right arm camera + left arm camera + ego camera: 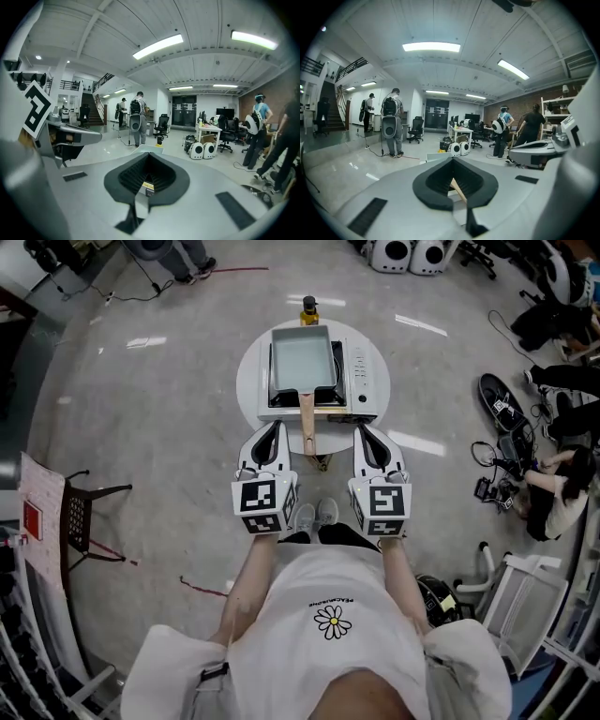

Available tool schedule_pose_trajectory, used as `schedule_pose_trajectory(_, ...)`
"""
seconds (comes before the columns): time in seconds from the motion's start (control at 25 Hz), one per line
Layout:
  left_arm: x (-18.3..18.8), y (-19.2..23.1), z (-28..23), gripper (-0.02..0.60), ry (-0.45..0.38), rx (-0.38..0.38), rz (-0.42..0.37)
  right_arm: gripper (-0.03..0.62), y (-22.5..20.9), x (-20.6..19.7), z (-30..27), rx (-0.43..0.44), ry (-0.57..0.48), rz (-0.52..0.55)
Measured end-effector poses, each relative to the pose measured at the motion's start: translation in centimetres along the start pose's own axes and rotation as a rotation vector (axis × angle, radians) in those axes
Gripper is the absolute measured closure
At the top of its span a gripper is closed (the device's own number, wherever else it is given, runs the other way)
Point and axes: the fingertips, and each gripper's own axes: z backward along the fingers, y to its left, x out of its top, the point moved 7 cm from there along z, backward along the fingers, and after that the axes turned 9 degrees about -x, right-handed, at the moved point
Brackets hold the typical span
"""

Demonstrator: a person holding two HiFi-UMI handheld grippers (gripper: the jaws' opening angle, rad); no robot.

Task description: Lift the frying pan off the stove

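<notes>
A rectangular frying pan point(302, 360) with a pale inside sits on a white portable stove point(357, 377) on a small round white table point(247, 381). Its wooden handle point(307, 418) points toward me. My left gripper point(274, 427) hangs just left of the handle's end, shut and holding nothing. My right gripper point(363, 430) is level with it on the handle's right, also shut and empty. In the left gripper view the handle point(458, 190) shows through the hollow behind the closed tips of the left gripper point(452, 159). In the right gripper view the right gripper point(149, 154) has its tips together.
A yellow-capped bottle point(308, 310) stands at the table's far edge. A dark chair point(86, 515) is on my left, a white rack point(525, 601) at lower right. Seated people and cables point(497, 460) fill the right side. People point(390, 123) stand further back in the room.
</notes>
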Motion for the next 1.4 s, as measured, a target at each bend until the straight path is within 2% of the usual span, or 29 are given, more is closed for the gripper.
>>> schedule_pose_trajectory(0.24,-0.3,-0.1,-0.3,0.581,-0.005,0.017,0.012,0.591,-0.3,-0.3,0.0,0.009,0.007,-0.007)
schedule_pose_trajectory(0.52,2.6,0.6,-1.6,0.581,-0.075,-0.023,0.029,0.591,-0.6,-0.4,0.0,0.002,0.006,-0.021)
schedule_pose_trajectory(0.76,3.6,2.4,-4.2,0.433,-0.061,-0.096,0.081,0.591,-1.4,-0.6,-0.2,-0.020,0.015,-0.037)
schedule_pose_trajectory(0.92,2.6,3.8,-6.0,0.338,-0.034,-0.154,0.210,0.592,-1.9,-1.0,-0.1,-0.037,0.037,-0.046)
schedule_pose_trajectory(1.04,0.7,5.1,-7.3,0.301,-0.007,-0.184,0.331,0.591,-2.2,-1.6,0.1,-0.051,0.058,-0.056)
schedule_pose_trajectory(1.2,-2.7,6.4,-9.0,0.276,0.050,-0.218,0.517,0.591,-2.8,-2.4,0.4,-0.069,0.090,-0.065)
schedule_pose_trajectory(1.4,-6.8,7.1,-10.8,0.275,0.117,-0.290,0.766,0.591,-3.2,-3.1,0.3,-0.085,0.118,-0.072)
